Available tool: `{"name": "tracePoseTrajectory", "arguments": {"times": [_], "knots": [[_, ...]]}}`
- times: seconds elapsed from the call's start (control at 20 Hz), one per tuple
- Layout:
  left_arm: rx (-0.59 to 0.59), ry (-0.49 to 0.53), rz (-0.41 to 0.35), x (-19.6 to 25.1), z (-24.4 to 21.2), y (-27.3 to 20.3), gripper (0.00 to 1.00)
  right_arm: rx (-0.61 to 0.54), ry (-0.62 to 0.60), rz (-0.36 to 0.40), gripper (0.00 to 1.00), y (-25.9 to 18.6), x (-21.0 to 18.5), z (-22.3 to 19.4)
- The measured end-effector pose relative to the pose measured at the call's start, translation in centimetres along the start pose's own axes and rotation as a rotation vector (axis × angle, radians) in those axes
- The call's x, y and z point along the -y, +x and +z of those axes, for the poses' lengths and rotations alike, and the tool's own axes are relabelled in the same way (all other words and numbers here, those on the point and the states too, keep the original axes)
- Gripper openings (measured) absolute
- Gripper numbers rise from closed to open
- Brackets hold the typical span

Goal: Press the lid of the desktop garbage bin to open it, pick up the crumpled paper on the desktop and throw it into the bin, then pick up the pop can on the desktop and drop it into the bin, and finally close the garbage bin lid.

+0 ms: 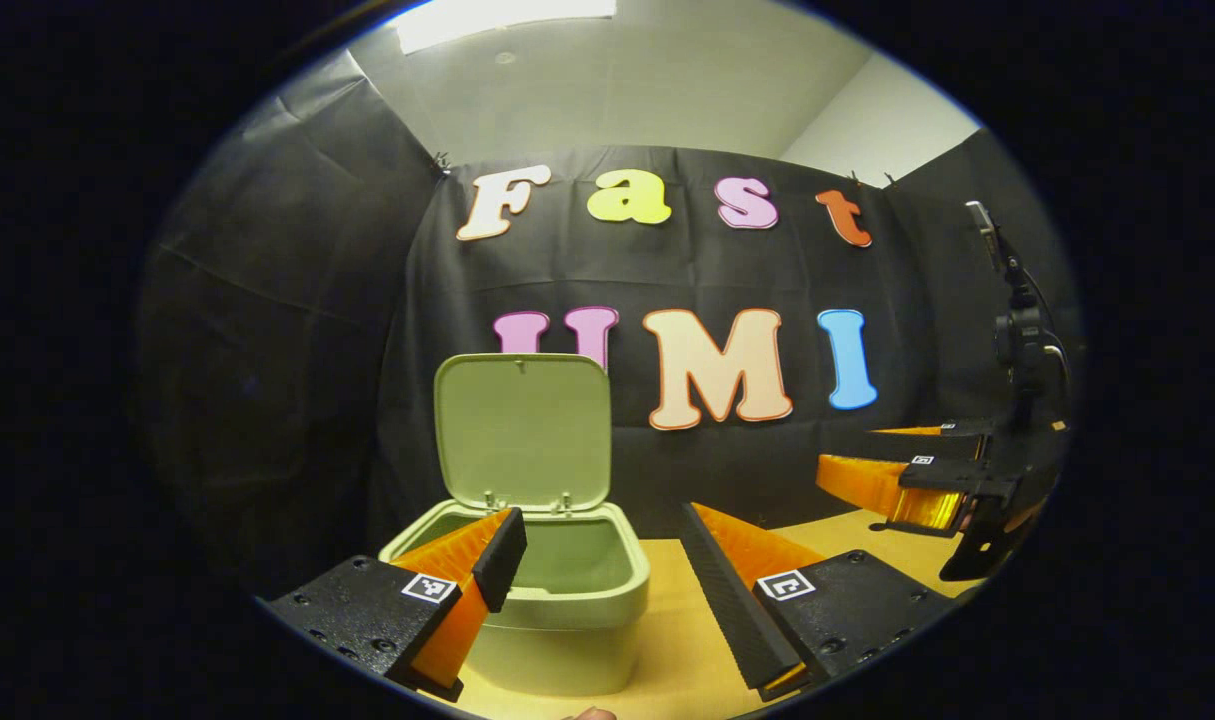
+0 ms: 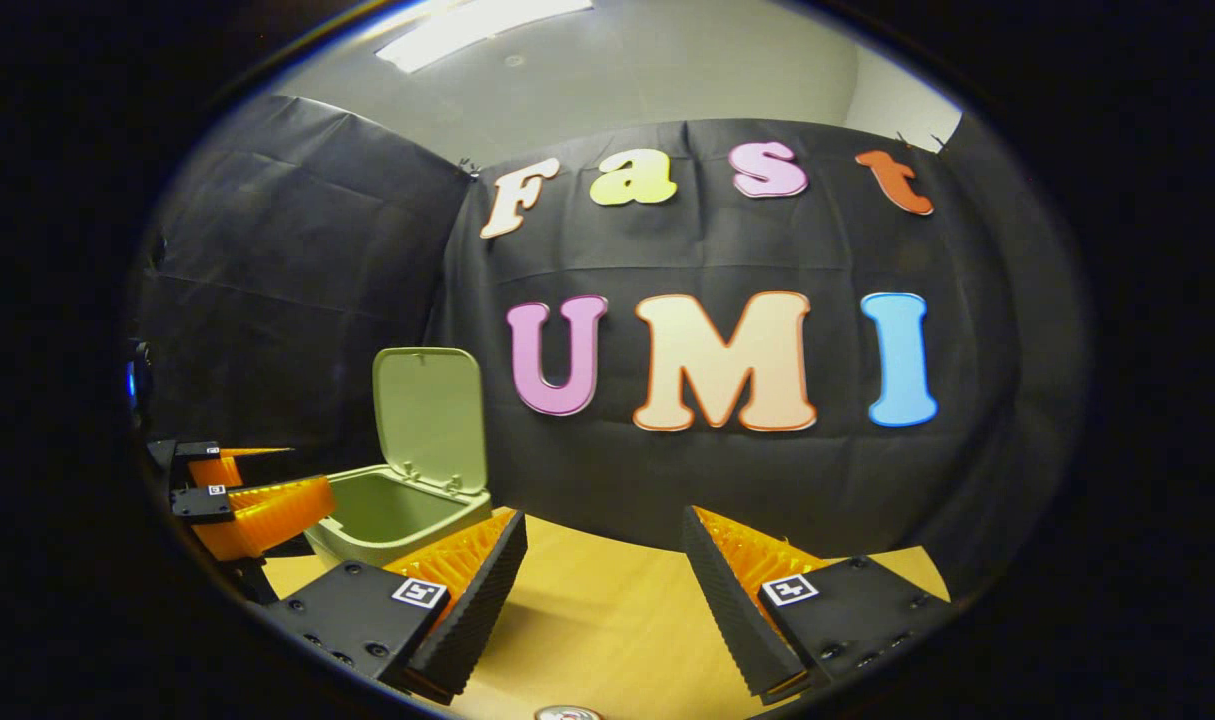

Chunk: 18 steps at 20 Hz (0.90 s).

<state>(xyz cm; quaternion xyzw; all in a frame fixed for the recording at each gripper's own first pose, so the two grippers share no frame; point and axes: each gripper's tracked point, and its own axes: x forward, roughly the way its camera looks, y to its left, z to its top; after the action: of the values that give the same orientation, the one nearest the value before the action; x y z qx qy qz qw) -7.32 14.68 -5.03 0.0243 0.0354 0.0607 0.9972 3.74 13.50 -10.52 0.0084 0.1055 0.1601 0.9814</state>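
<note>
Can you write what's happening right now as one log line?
bin: on desk | lid: up, open | left tool: open, empty, facing bin | right tool: open, empty

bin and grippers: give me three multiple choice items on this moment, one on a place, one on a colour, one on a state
1. Where does the bin stand in the left gripper view?
A. behind that gripper's left finger
B. at the far right edge
C. on the floor

2. What colour is the bin?
A. red
B. pale green
C. blue

3. How is the lid?
A. shut flat
C. raised upright
B. lying off the bin on the table

Answers:
1. A, since the bin sits on the table just beyond the left finger of the left gripper.
2. B, body and lid are the same pale green.
3. C, the lid stands up on its hinge and the bin's inside is open to view; the right gripper is open too.
</note>
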Motion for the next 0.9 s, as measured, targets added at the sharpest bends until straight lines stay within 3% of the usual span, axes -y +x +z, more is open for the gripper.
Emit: {"name": "tracePoseTrajectory", "arguments": {"times": [0.4, 0.6, 0.9], "knots": [[-0.07, -0.019, -0.13, 8.5, -3.6, 0.4, 0.93, -0.048, 0.017, -0.171, 0.98, -5.5, 10.9, -1.7], [-0.149, -0.007, -0.198, 12.3, -7.6, -0.1, 0.93, -0.086, 0.017, -0.218, 0.98, -8.1, 14.2, -3.2], [-0.31, -0.045, -0.23, 15.9, -15.0, -1.4, 0.94, -0.138, 0.011, -0.26, 1.0, -11.2, 17.5, -5.4]]}}
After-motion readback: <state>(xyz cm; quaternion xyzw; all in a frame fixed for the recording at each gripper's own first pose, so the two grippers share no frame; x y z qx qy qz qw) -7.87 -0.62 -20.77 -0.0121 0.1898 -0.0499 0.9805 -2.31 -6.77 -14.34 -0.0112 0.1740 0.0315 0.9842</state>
